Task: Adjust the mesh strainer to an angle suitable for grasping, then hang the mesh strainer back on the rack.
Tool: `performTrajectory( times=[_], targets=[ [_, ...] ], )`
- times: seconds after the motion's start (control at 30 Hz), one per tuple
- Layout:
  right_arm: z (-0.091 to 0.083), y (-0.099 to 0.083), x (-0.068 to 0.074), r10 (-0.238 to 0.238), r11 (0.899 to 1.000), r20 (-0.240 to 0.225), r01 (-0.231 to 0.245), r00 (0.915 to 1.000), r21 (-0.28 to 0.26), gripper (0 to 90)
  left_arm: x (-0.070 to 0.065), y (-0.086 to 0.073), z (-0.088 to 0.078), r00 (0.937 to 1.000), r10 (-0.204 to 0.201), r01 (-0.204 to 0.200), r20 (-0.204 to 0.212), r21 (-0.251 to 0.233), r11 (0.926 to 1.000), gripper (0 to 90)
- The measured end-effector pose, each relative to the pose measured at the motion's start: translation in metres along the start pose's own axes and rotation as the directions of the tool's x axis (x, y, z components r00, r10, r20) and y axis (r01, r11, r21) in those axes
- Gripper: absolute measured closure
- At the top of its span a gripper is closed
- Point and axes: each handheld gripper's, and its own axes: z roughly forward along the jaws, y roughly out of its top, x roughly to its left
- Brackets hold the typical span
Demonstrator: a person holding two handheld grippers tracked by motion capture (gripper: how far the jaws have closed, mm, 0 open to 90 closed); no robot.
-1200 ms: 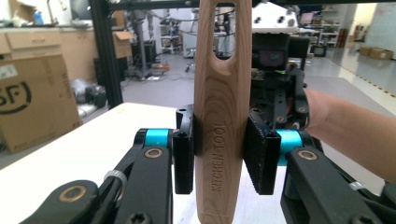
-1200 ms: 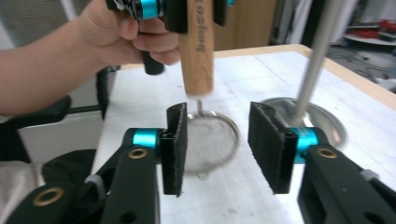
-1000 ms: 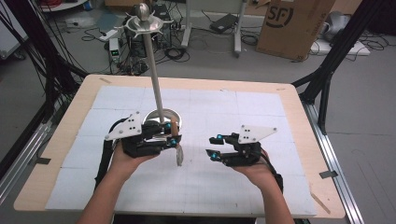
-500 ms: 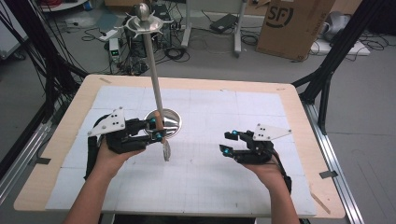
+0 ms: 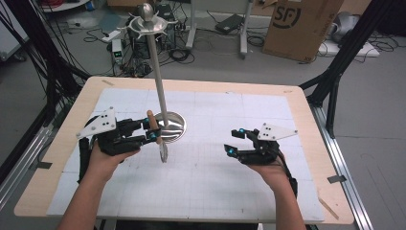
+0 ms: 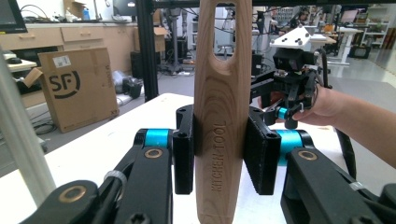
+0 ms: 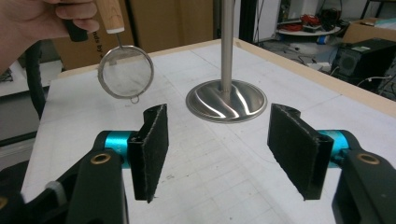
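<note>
Left claw (image 5: 152, 130) is clenched on the wooden handle (image 6: 222, 121) of a small strainer (image 5: 163, 151); in the left gripper view both black pads press the flat sides of this handle, which stands upright between them and carries the words "KITCHEN TOOL". From the claw the strainer hangs down, its round mesh bowl (image 7: 125, 72) in the air above the worktop (image 5: 201, 187), not touching it. Just beside the claw, on its far side, stands a metal stand (image 5: 158, 72) with a round shiny base (image 5: 173, 125) and a tall thin pole. Right claw (image 5: 233, 142) is well apart from the strainer, toward the other side of the worktop. Its jaws have just been opening; they are released and nothing is between the pads (image 7: 152, 149). In the right gripper view, the base of the stand lies ahead of this claw.
</note>
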Motion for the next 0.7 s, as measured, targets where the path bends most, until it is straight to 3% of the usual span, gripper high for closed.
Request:
performTrajectory(
  times=[0.33,0.7],
  targets=[
    [-0.003,0.0,0.0,0.009,1.0,0.02,-0.009,0.9998,-0.005,32.8,0.003,0.004,-0.002,0.9998,-0.006,0.006,-0.016,-0.01,0.9999,67.4],
    [-0.005,-0.005,0.004,0.016,1.0,0.025,-0.016,0.9996,0.025,31.1,0.018,0.032,-0.013,0.9991,0.008,-0.009,-0.042,-0.021,0.9997,67.3]
  ],
)
